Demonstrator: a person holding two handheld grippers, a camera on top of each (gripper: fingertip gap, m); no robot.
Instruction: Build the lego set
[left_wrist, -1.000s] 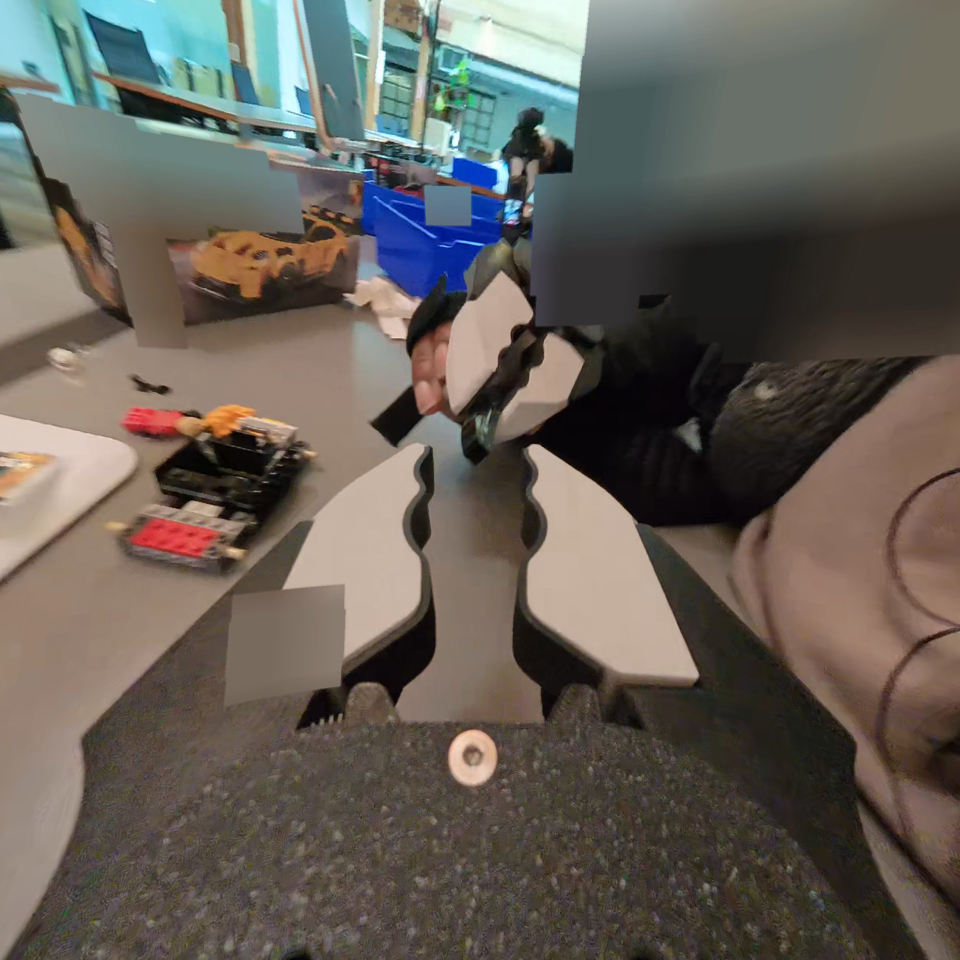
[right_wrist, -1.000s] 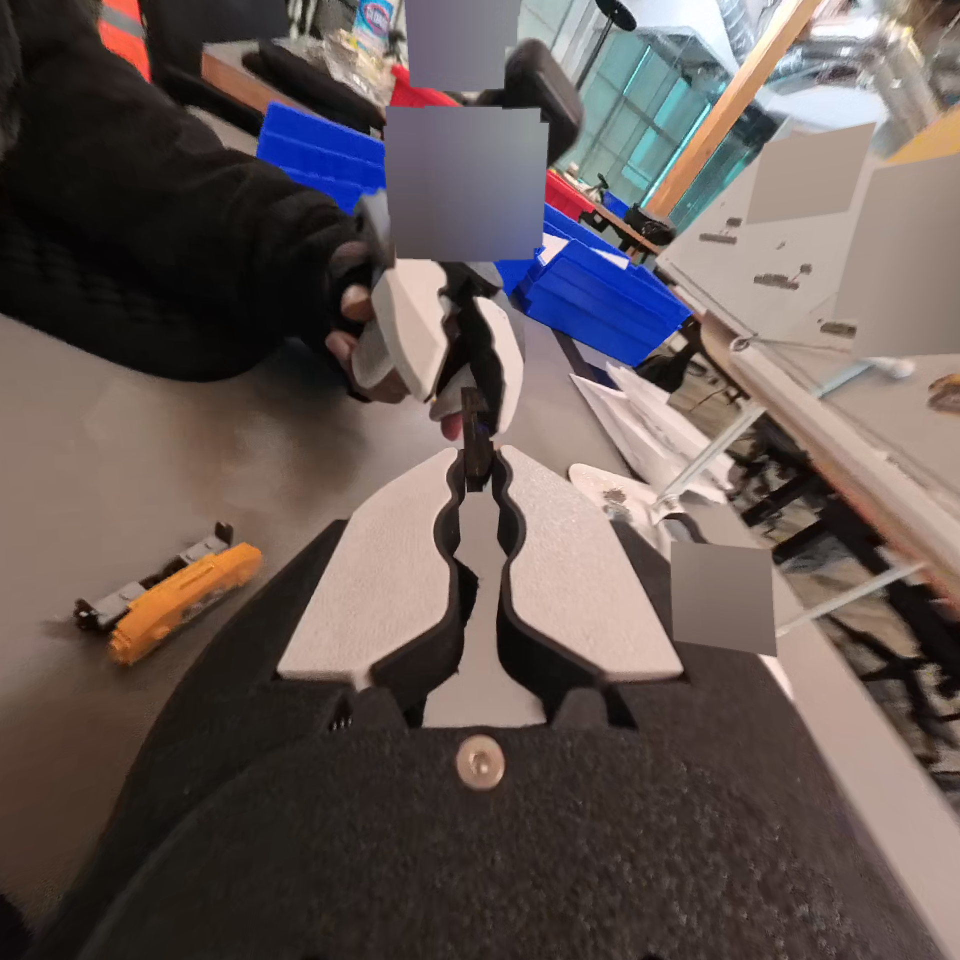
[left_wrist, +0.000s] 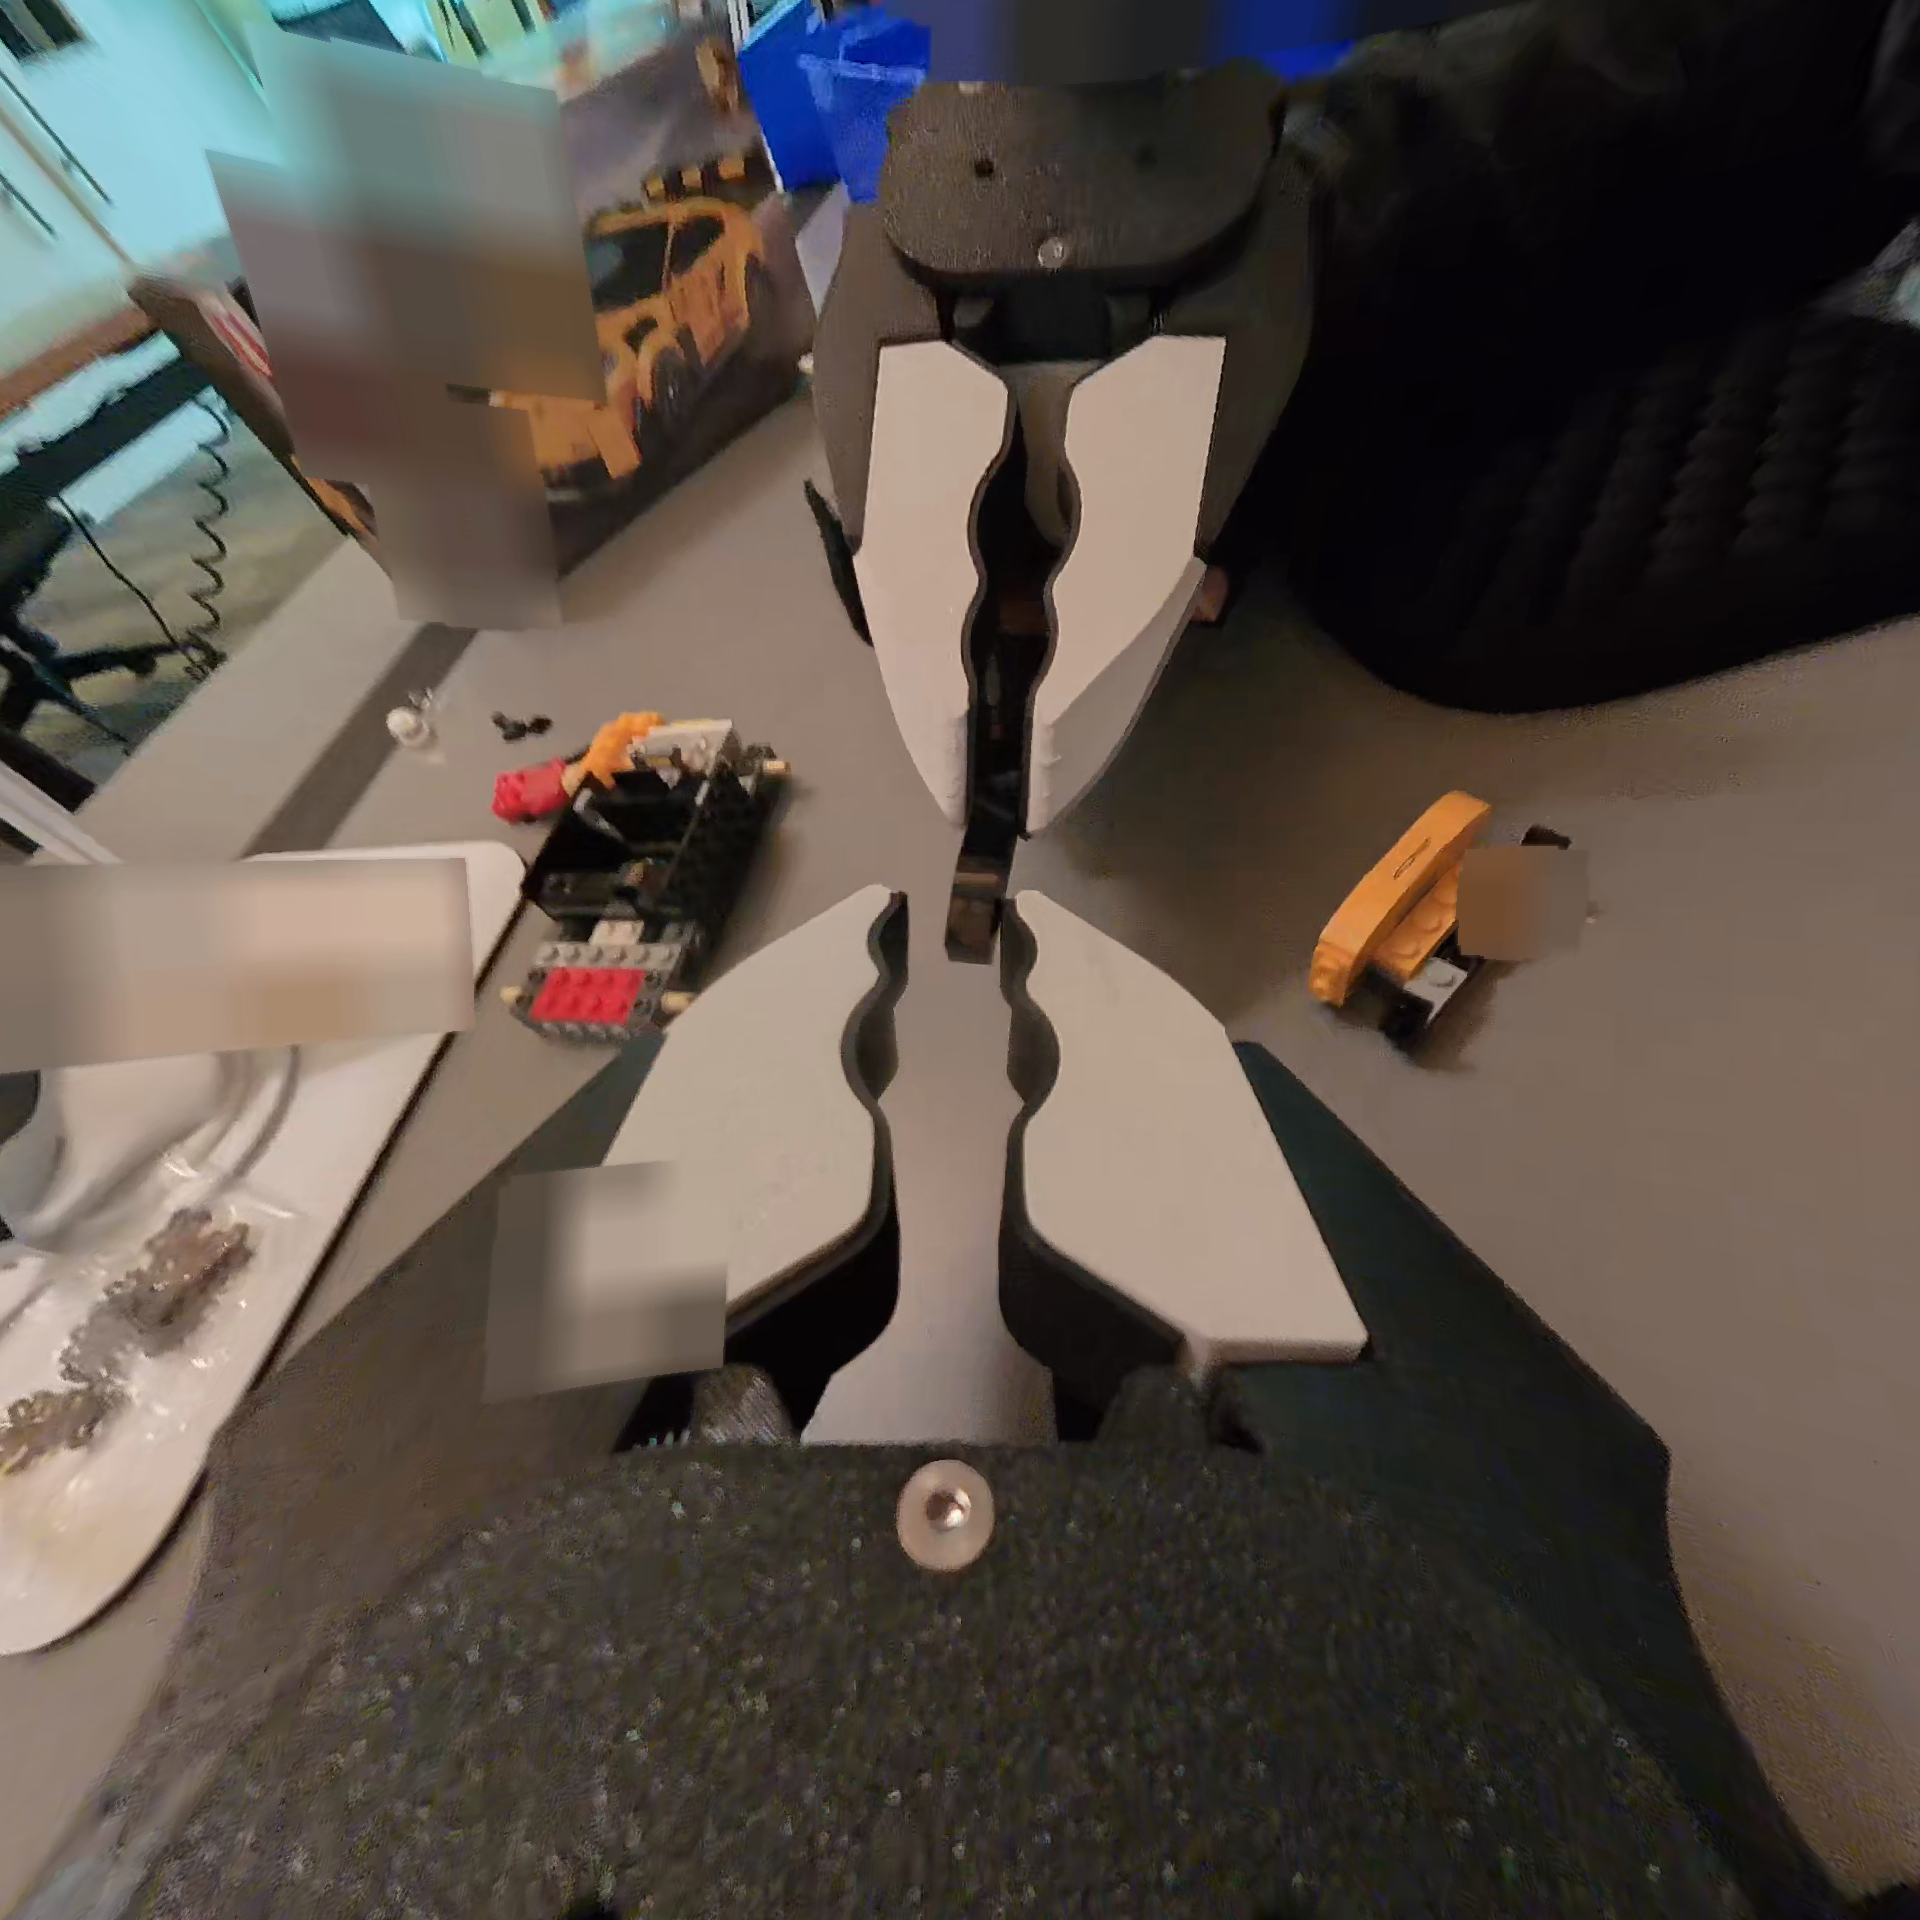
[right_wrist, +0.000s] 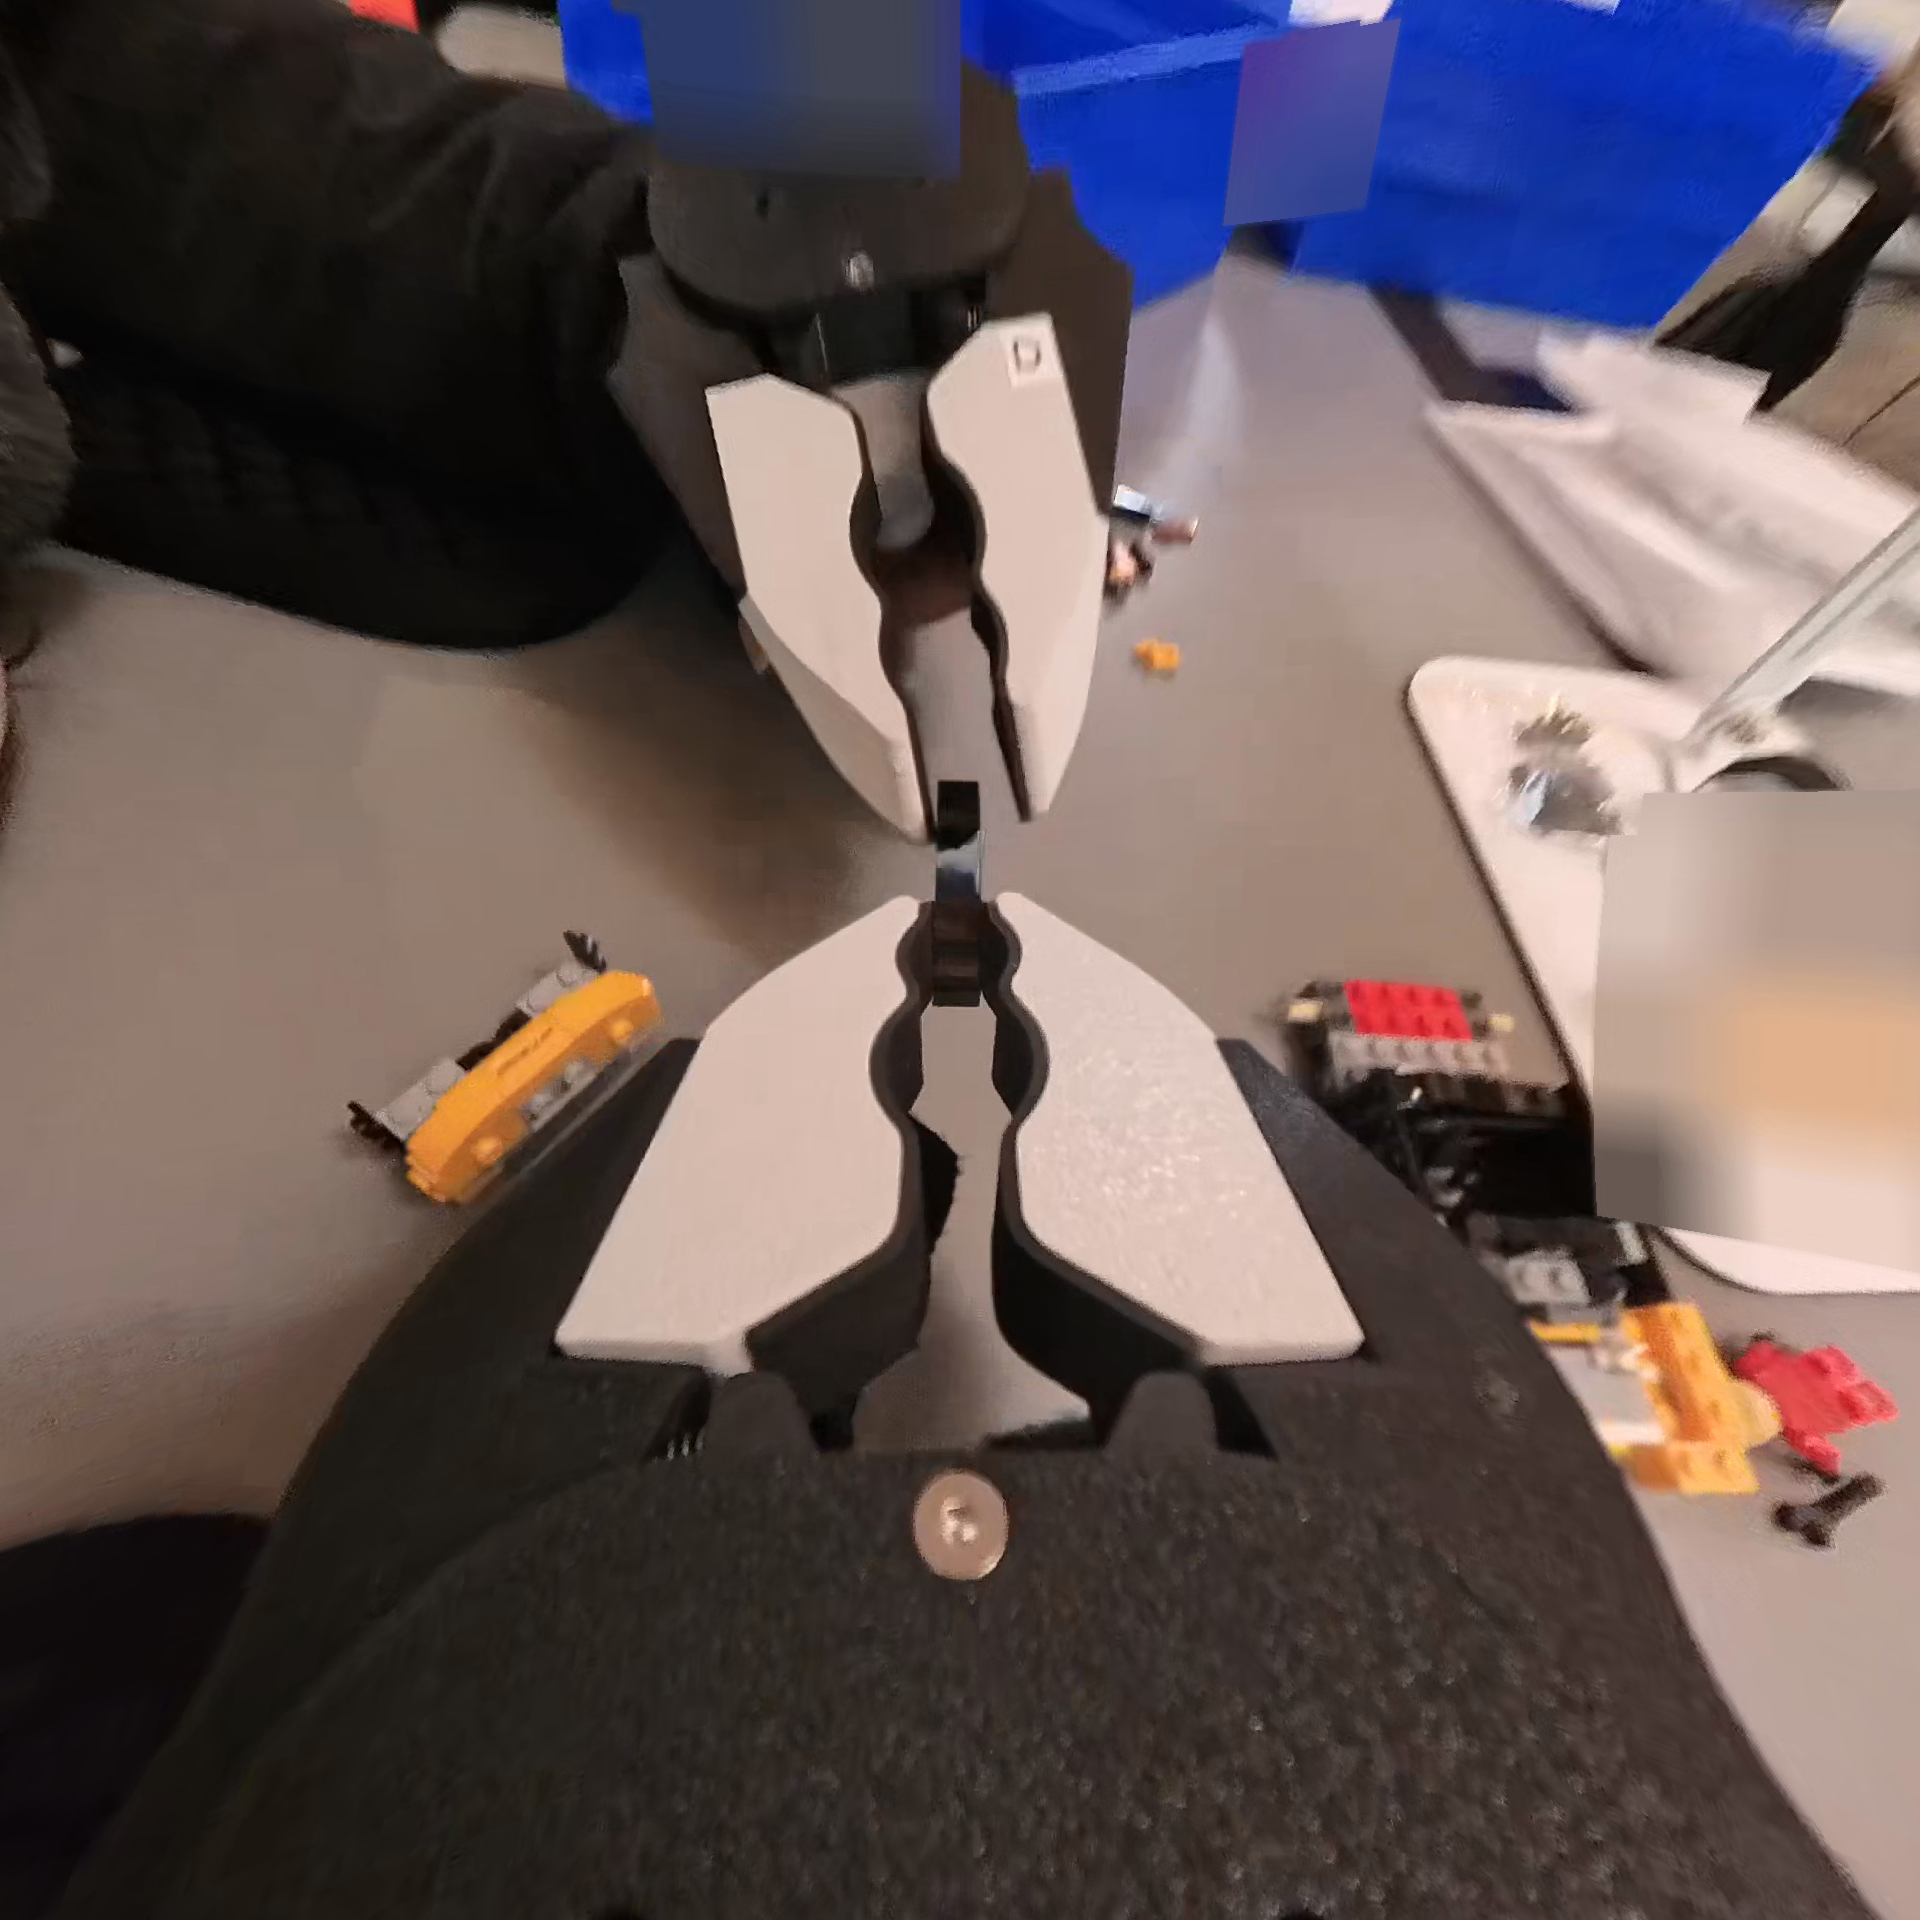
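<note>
It looked like a workshop or lab: blue storage bins (right_wrist: 1558, 156) stood behind a grey table (left_wrist: 1558, 1143), with shelving (left_wrist: 62, 343) and cables (left_wrist: 197, 540) beyond.

Grey tabletop (left_wrist: 1558, 1195), matte. On it: black-and-red lego chassis (left_wrist: 634, 904); orange curved body section (left_wrist: 1392, 909) on grey plates, well apart from the chassis; loose red piece (left_wrist: 527, 795) beside an orange piece (left_wrist: 613, 740); white tray (left_wrist: 343, 1132) holding bagged parts; car-picture box (left_wrist: 665, 301) standing; blue bins (right_wrist: 1558, 156) at the far edge.

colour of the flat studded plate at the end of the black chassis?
Red plate, on the black chassis. Clearest in the left wrist view.
</note>
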